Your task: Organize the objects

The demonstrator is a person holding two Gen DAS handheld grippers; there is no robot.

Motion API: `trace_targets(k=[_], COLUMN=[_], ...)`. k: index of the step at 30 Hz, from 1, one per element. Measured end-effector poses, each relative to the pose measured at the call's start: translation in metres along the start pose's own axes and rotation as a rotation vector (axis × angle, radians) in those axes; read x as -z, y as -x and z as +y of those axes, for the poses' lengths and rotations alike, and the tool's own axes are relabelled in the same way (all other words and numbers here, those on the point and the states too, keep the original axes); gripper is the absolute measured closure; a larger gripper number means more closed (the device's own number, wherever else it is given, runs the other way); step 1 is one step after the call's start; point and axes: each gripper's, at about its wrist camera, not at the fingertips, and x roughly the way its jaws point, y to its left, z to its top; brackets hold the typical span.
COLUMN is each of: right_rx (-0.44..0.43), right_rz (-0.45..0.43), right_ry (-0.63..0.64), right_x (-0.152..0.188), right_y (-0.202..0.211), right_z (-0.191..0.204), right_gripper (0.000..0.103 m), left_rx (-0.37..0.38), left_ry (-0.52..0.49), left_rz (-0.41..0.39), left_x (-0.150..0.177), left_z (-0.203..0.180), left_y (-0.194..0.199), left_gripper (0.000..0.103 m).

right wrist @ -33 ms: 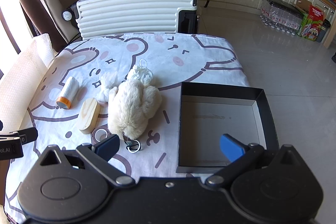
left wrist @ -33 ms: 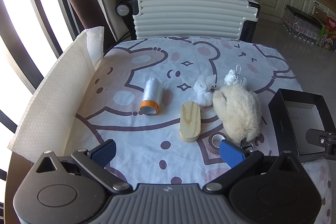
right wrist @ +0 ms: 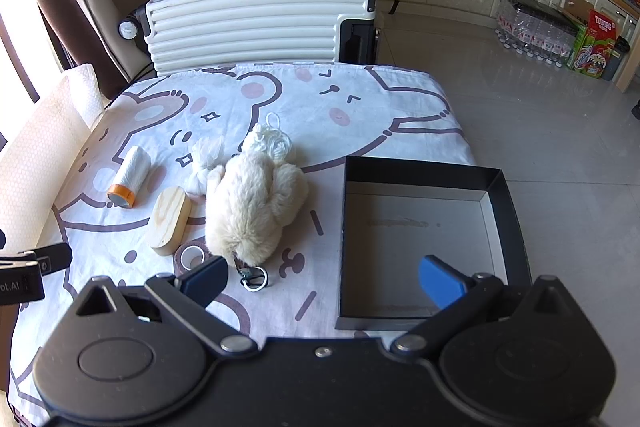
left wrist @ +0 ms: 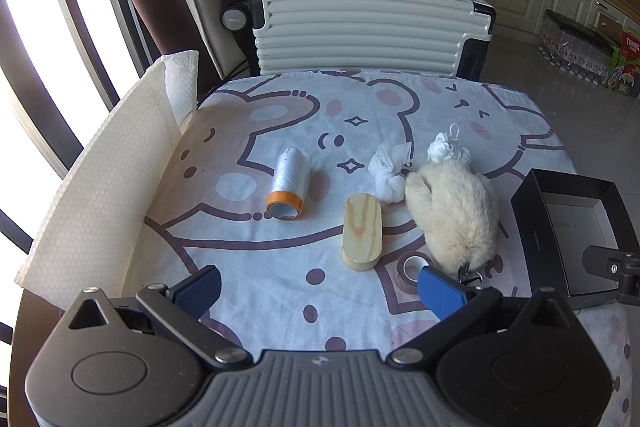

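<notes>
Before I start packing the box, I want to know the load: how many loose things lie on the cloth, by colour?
White or cream: 4 — plastic roll, knotted cloth, string bundle, fluffy keychain
Wood: 1 — oval block
Brown: 1 — tape roll
Total: 6; the black box holds nothing.

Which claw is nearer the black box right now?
Right. The right claw hangs open at the near edge of the black box, one finger over its inside. The left claw is open over the cloth, well left of the box.
</notes>
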Motion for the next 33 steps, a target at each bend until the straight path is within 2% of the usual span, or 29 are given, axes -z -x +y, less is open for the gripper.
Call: trace_targets(k=[21,33], right_rx=[0.004,-0.017], right_rz=[-0.001,0.007], right_ry=[-0.017,0.004], right_x=[0.001,-0.006], right_y=[0.001,-0.006], right_z=[-0.001,0.026], right_gripper=[0.000,0.000], left_rx=[-0.004,-0.014], left_ry=[0.005,0.067], left_rz=[0.002,0.014], left_x=[0.002,0.003], left_z=[0.004,0.038], left_y=[0.000,-0.002], left_gripper=[0.000,0.000])
